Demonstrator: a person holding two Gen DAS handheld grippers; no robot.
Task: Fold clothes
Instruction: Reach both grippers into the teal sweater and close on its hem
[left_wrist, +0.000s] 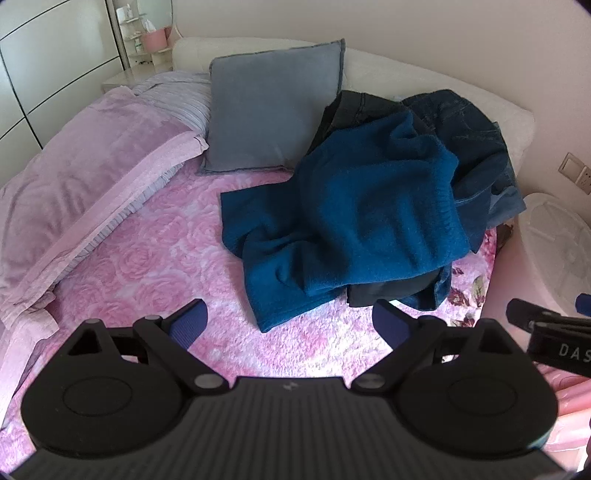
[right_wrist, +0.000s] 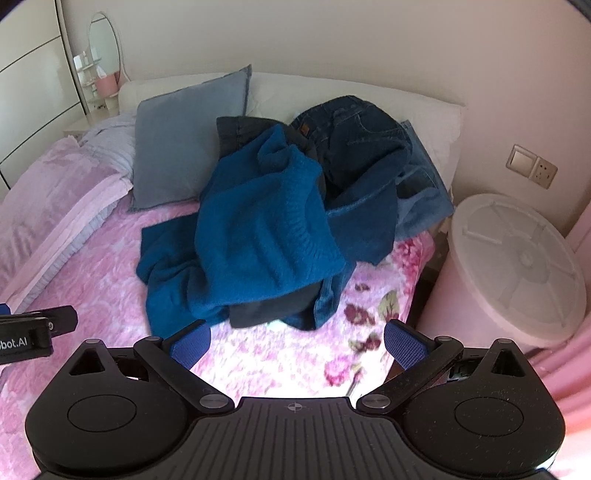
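1. Left hand-held gripper (left_wrist: 290, 325) is hovering low over the pink rose-print bedspread (left_wrist: 147, 266), jaws spread wide w/ nothing between them; blue pads (left_wrist: 188, 325) are facing each other.
2. Right hand-held gripper (right_wrist: 297, 341) is hovering just beside it, to its right, also spread wide & empty, over the floral edge of the bedspread.
3. Each gripper's tip is showing at the side edge of the other's view, approx level w/ it.
4. Just ahead of both, a pile of clothes (right_wrist: 280, 206) is lying unfolded on the bed. A teal-blue knit sweater (left_wrist: 362, 206) is draping over the top & front, one part trailing left onto the bedspread.
5. Under the sweater, a black garment (right_wrist: 266, 306) is poking out at the near edge; dark denim jeans (right_wrist: 354, 147) are bunching at the back right, w/ a lighter denim piece (right_wrist: 424, 206) beside them.
6. Behind the pile, a grey-blue pillow (left_wrist: 273, 107) is leaning on the white headboard (left_wrist: 406, 77).
7. A pink quilt (left_wrist: 74, 184) is lying heaped along the bed's left side.
8. Right of the bed, a round pale lidded bin (right_wrist: 517, 266) is standing near a wall socket (right_wrist: 532, 166).
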